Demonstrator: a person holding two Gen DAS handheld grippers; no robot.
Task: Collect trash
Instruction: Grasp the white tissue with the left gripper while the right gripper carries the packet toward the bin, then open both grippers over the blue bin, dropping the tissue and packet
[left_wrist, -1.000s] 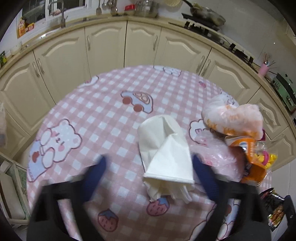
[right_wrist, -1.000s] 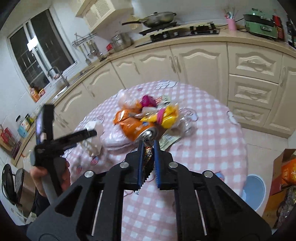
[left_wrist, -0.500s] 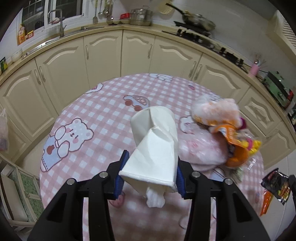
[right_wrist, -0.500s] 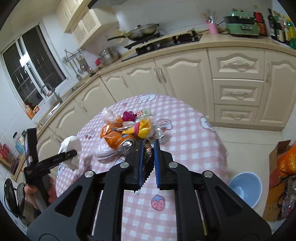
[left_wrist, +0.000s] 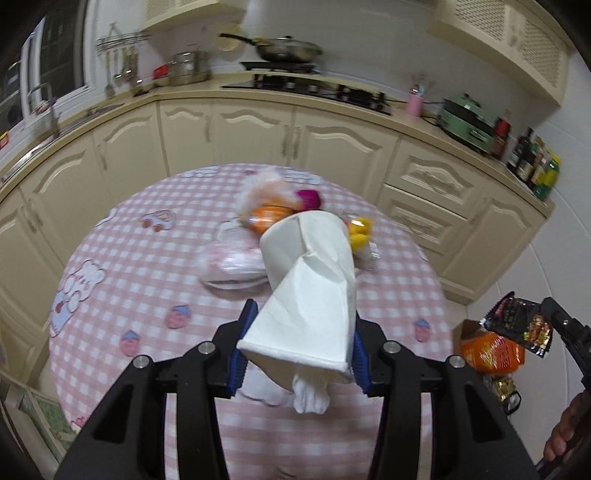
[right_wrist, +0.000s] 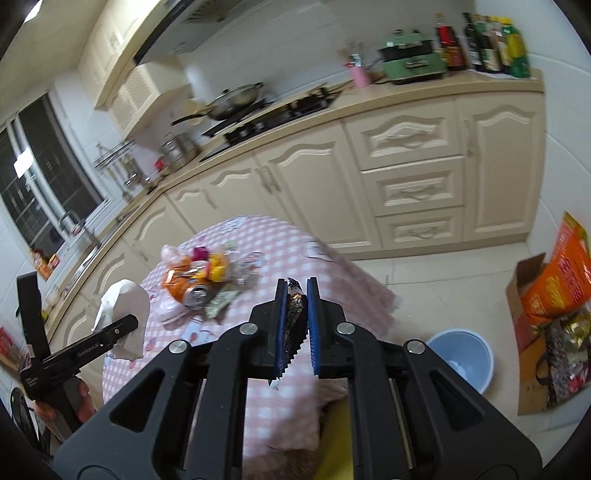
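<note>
My left gripper (left_wrist: 301, 341) is shut on a white paper bag (left_wrist: 314, 288) and holds it lifted above the pink checked table (left_wrist: 147, 266); the bag also shows in the right wrist view (right_wrist: 123, 310). My right gripper (right_wrist: 295, 317) is shut on a dark snack wrapper (right_wrist: 293, 314), held off the table's right side; the wrapper shows in the left wrist view (left_wrist: 517, 325). A pile of trash (right_wrist: 199, 277) with an orange packet, a can and plastic bags lies on the table. A light blue bin (right_wrist: 461, 358) stands on the floor to the right.
A cardboard box with orange bags (right_wrist: 546, 310) stands on the floor at far right. Cream kitchen cabinets (right_wrist: 406, 177) and a counter with a stove run behind the table. A chair (left_wrist: 40, 417) stands at the table's left.
My left gripper closed on the paper bag, lifted it off the table and swung right. My right gripper carried the wrapper back and right, off the table toward the bin side.
</note>
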